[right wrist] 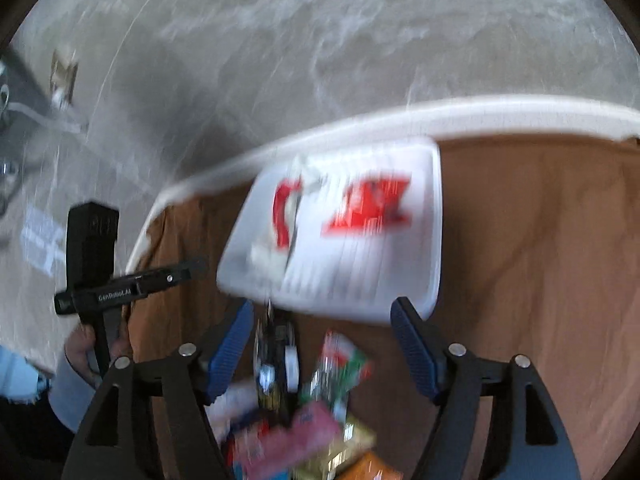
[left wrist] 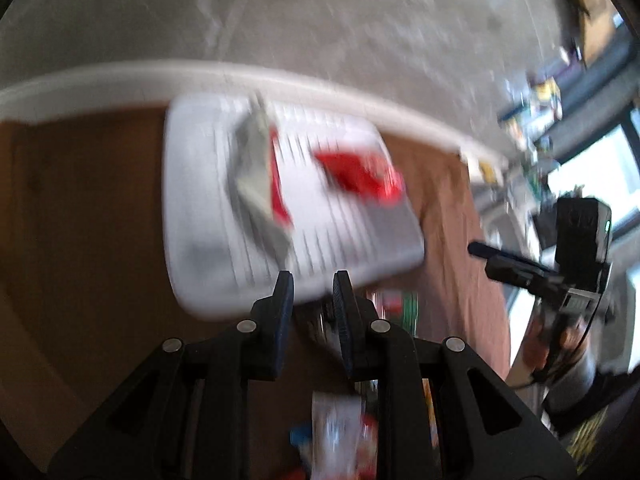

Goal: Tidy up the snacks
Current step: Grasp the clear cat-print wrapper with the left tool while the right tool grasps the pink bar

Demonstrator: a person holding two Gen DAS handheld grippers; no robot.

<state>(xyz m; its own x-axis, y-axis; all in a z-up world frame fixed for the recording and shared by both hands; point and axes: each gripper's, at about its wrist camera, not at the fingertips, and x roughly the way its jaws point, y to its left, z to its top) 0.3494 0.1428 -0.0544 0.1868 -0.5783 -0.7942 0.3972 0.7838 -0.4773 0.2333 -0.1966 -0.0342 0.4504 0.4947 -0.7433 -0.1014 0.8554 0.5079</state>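
A white slatted tray (left wrist: 192,200) (right wrist: 424,240) lies on the brown table near its far edge. In it are a red packet (left wrist: 360,176) (right wrist: 368,208) and a silver-and-red packet (left wrist: 256,184) (right wrist: 288,216). A blurred pile of loose snacks (right wrist: 304,420) (left wrist: 340,436) lies on the near side of the tray. My left gripper (left wrist: 312,280) (right wrist: 196,266) hangs above the tray's near edge, jaws almost together, nothing between them. My right gripper (right wrist: 324,306) (left wrist: 482,258) hovers above the snack pile with its blue pads wide apart and empty.
The brown table (left wrist: 80,220) (right wrist: 540,240) has a white rim (left wrist: 120,80) (right wrist: 480,114); grey floor lies beyond it. A hand and pale sleeve (right wrist: 76,364) hold the left gripper. Shelves with clutter (left wrist: 540,104) stand at the far right. Both views are motion-blurred.
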